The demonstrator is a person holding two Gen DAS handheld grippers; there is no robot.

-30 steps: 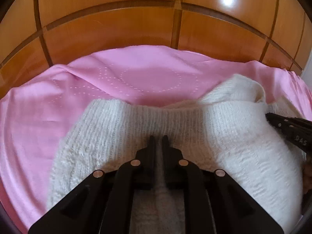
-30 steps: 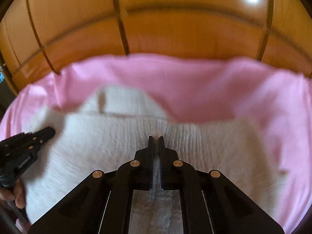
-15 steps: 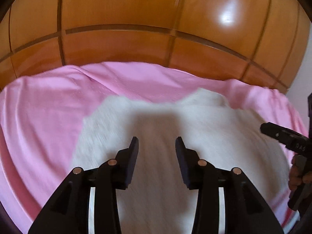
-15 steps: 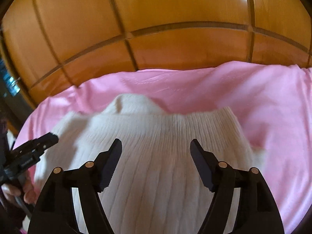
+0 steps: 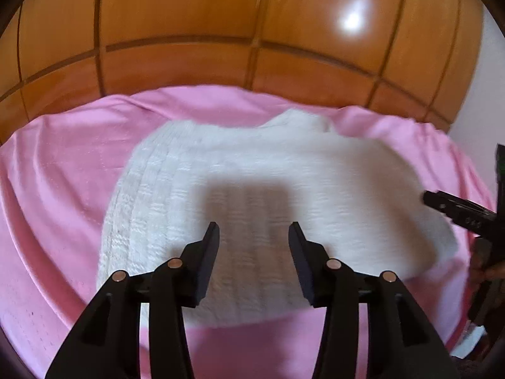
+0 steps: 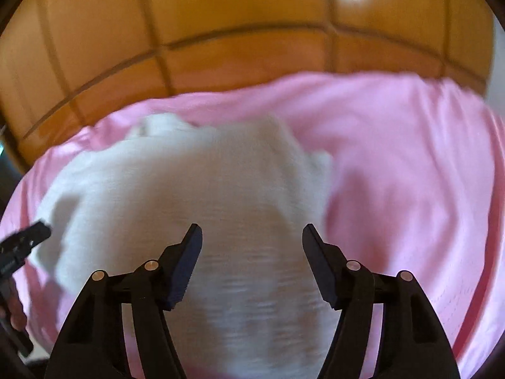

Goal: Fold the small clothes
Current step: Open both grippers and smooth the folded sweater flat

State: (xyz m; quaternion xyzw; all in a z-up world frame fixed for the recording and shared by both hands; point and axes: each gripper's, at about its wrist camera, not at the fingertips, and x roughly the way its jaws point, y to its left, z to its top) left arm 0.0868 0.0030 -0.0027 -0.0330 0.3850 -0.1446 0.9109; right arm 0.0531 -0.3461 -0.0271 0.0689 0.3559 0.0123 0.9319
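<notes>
Fingers (image 5: pixel 210 243) of both grippers are spread apart, empty, above the white knit garment (image 5: pixel 252 177) on pink cloth (image 5: pixel 56 189).

The left wrist view looks forward and down along the left gripper (image 5: pixel 254 232) from close above the white knit garment (image 5: pixel 252 170), facing the wooden headboard (image 5: pixel 189 25). The right wrist view does likewise over the right gripper (image 6: pixel 252 233), blurred. Both share the garment, pink sheet (image 5: pixel 56 164) and headboard, and each catches the other gripper at its edge
</notes>
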